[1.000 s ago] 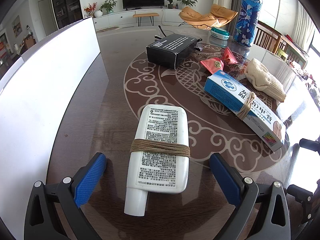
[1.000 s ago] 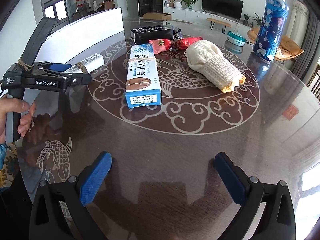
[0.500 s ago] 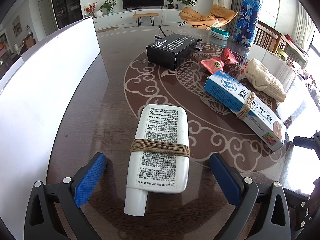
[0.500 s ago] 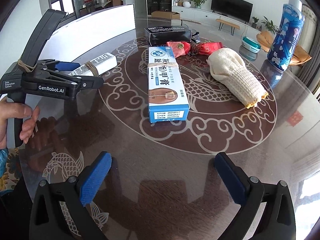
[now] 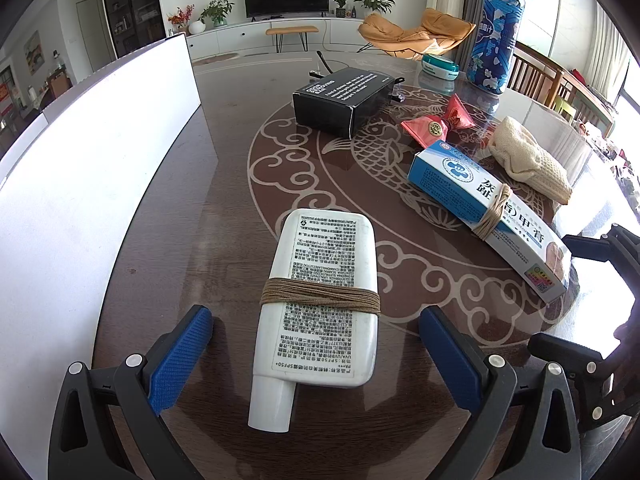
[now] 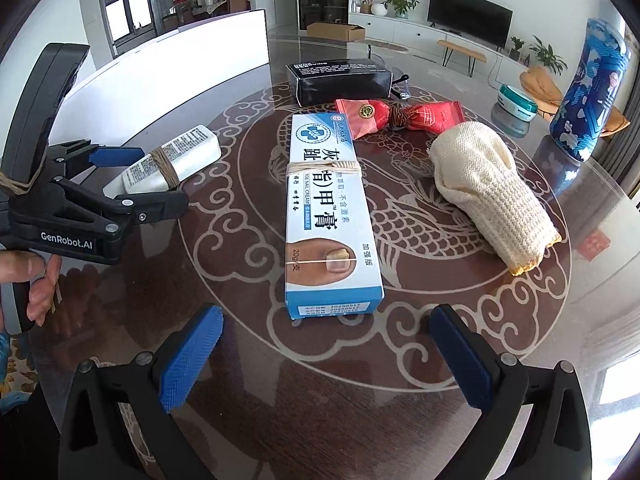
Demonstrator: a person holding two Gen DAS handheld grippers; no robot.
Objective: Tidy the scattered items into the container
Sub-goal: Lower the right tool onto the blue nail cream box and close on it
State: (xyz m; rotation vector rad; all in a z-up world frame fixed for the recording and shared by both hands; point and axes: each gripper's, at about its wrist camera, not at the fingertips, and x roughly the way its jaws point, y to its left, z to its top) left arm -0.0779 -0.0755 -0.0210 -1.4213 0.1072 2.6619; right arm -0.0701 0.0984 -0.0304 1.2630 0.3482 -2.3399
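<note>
A white tube bound with twine lies on the round glass table, cap toward me, between the fingers of my open left gripper. The pads stand apart from its sides. A tall white container wall runs along the table's left. In the right wrist view a blue-and-white cream box, tied with twine, lies lengthwise just ahead of my open right gripper. Beyond it are red candy packets, a cream knitted glove and a black box. The left gripper straddles the white tube.
A blue patterned bottle and a teal case stand at the far right of the table. A person's hand grips the left tool's handle. The right gripper shows at the right edge of the left wrist view.
My right gripper has moved forward and left toward the cream box, whose near end now lies just ahead of its fingers. The left gripper and white tube have stayed put.
</note>
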